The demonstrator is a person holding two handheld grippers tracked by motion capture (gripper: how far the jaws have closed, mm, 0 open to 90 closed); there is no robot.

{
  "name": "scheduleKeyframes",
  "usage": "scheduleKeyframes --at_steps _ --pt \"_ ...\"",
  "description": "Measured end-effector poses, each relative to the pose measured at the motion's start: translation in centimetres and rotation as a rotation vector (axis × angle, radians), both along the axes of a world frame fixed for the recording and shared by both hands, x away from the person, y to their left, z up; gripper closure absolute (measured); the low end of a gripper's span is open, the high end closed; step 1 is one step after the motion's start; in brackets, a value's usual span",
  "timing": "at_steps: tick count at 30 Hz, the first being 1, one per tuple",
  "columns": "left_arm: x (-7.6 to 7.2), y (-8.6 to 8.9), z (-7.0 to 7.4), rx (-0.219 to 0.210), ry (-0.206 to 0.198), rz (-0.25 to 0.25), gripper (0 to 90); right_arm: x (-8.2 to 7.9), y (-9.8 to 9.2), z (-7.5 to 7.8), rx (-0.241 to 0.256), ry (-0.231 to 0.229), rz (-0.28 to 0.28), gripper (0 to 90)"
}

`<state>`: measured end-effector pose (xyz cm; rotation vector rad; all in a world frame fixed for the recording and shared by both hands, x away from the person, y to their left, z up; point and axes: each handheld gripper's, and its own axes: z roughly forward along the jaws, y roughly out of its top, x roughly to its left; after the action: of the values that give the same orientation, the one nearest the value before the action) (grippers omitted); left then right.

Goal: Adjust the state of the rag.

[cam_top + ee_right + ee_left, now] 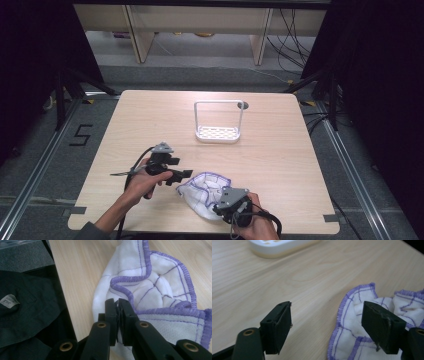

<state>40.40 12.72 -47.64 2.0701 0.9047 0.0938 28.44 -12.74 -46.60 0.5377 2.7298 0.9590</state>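
Cloth: a white cloth [204, 192] with purple stitched edging and thin purple check lines lies crumpled on the wooden table [150, 120], near the front edge at about 6 o'clock from the table's middle
Left gripper: the left gripper [186, 174] sits at about 9 o'clock from the cloth, its tips at the cloth's edge; in the left gripper view its jaws stand wide apart, one over bare wood, the other over the cloth's purple hem, with nothing between them
Right gripper: the right gripper [118, 307] is at the cloth's near side, about 5 o'clock from its middle; its jaws are pressed together, pinching a fold of the cloth
Rack: a white rack [218, 132] with a tall wire handle stands well apart, at about 12 o'clock from the cloth
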Motion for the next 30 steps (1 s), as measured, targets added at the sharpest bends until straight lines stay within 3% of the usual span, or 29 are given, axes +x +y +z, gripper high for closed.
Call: scheduleKeyframes --at_steps 4,5,8,11,12,14,17,18,20,23,26,30 --pt "0.8 -2.3 -0.3 0.036 0.011 -0.052 29.8 0.0 -0.1 0.1 -0.002 -0.003 0.007 86.5" --pt "1.0 -2.7 -0.4 0.037 0.02 -0.059 30.1 -0.1 0.0 0.1 0.003 0.015 -0.001 86.5" --pt "1.6 -3.8 -0.7 0.066 0.047 -0.105 36.2 -0.1 0.0 0.1 0.011 0.01 -0.002 86.4" --pt "2.4 -4.6 -1.2 0.114 0.069 -0.141 42.1 0.0 -0.1 0.0 0.004 0.004 0.01 86.4" --pt "2.6 -4.8 -1.5 0.105 0.084 -0.145 44.4 0.0 -0.1 0.0 0.005 -0.001 0.013 86.4" --pt "2.9 -5.2 -1.9 0.09 0.098 -0.171 55.4 0.1 -0.1 0.0 0.008 -0.002 0.012 86.4" --pt "2.7 -5.6 -2.1 0.057 0.089 -0.203 78.5 -0.1 -0.2 0.0 0.016 0.002 -0.003 86.4" --pt "2.7 -5.7 -2.0 0.055 0.077 -0.219 84.0 0.0 -0.2 0.1 0.017 -0.01 0.014 86.5" --pt "2.5 -5.5 -1.5 0.053 0.032 -0.211 86.0 0.1 -0.3 0.3 0.026 -0.013 0.014 86.8" --pt "2.6 -4.3 0.2 -0.013 -0.022 -0.178 86.9 0.2 -0.6 1.1 0.029 -0.018 0.003 87.0" --pt "2.6 -2.3 3.0 -0.08 -0.104 -0.104 87.1 0.7 -1.1 2.4 0.042 -0.054 -0.009 87.3" --pt "2.3 1.1 5.5 -0.149 -0.175 -0.019 87.0 2.6 -2.0 4.5 0.054 -0.138 -0.034 87.4"
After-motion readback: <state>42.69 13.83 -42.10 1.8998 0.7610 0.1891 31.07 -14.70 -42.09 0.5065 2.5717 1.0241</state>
